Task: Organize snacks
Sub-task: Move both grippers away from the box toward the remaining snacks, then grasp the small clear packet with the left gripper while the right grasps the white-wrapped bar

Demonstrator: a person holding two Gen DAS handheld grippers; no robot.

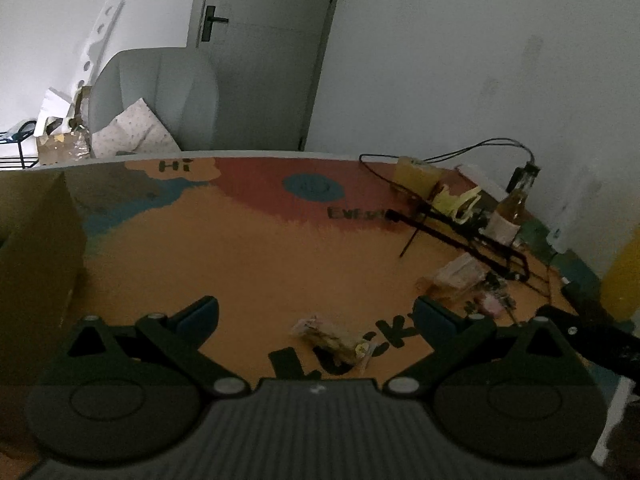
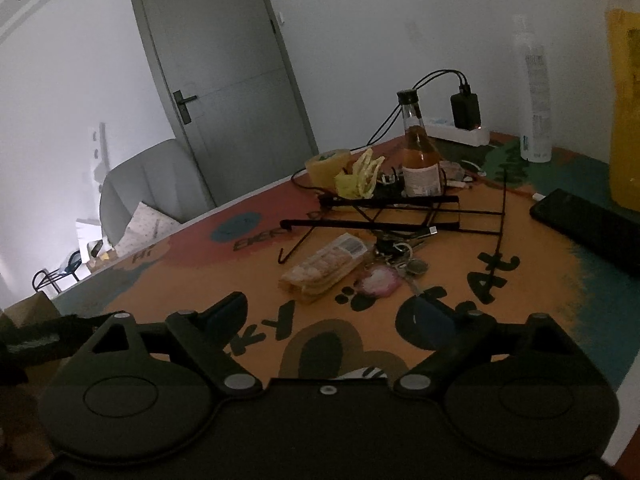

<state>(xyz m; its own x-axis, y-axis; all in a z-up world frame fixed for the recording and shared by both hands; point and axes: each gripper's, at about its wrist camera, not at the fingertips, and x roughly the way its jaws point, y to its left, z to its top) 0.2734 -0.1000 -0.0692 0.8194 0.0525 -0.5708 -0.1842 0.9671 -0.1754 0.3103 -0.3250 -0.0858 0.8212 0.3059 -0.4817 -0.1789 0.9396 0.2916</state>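
A small wrapped snack (image 1: 334,340) lies on the painted orange table (image 1: 248,256), just ahead of my left gripper (image 1: 316,314), which is open and empty above it. A longer pack of biscuits (image 2: 326,266) lies in front of my right gripper (image 2: 332,312), which is open and empty; the pack also shows in the left wrist view (image 1: 456,274). A cardboard box (image 1: 36,248) stands at the table's left edge.
A bunch of keys with a pink fob (image 2: 390,268) lies beside the biscuits. Behind are a black wire rack (image 2: 400,212), a glass bottle (image 2: 418,152), a tape roll (image 2: 326,166), a charger (image 2: 464,110), a phone (image 2: 584,224) and a yellow container (image 2: 624,100).
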